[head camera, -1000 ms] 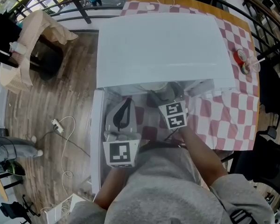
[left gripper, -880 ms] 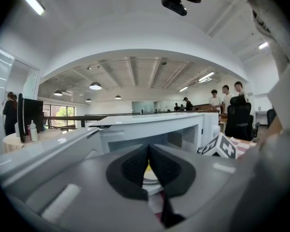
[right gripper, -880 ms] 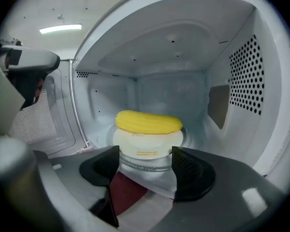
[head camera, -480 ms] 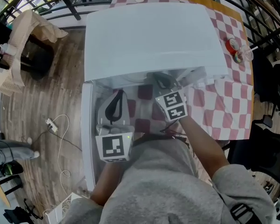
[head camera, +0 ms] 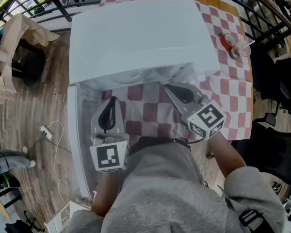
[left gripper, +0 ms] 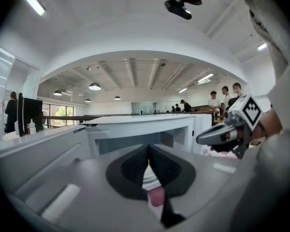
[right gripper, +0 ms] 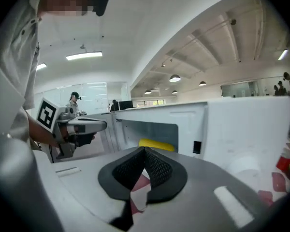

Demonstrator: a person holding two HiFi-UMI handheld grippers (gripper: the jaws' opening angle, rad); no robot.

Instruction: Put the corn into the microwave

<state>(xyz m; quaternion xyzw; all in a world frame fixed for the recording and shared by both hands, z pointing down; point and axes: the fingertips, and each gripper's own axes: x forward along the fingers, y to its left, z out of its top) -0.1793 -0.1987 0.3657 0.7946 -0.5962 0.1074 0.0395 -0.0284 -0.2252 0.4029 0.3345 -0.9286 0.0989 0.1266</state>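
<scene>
One wood floor [head camera: 29,106] runs down the left of the head view, and black railings edge the top. One surface [head camera: 233,101] stands to its right, covered in a red-and-white checked cloth. On it sits one white microwave [head camera: 136,33], the largest thing there. Its one door [head camera: 76,140] is swung open to the person's left, so the cavity faces the person.

Two tools are out in front of that opening, above the checked cloth, well apart from each other. The left tool [left gripper: 148,158] is just beside the open door. Its jaws meet at the tips with only a thin slit below them, and they hold nothing. The right tool [right gripper: 144,154] is over toward the microwave's control side. Its jaws are pressed together and are also empty.

One corn [right gripper: 157,144], a yellow shape, lies inside the microwave cavity toward its back, seen just above the right tool's closed tips. Both tools sit between the person and the cavity.

On the floor at the left stands one crumpled tan bag [head camera: 19,38] over something dark. Nearer the person lie one white cable [head camera: 63,144] and a plug. One small red round thing [head camera: 228,41] rests on the cloth to the right of the microwave. Several people stand far off in the left gripper view.
</scene>
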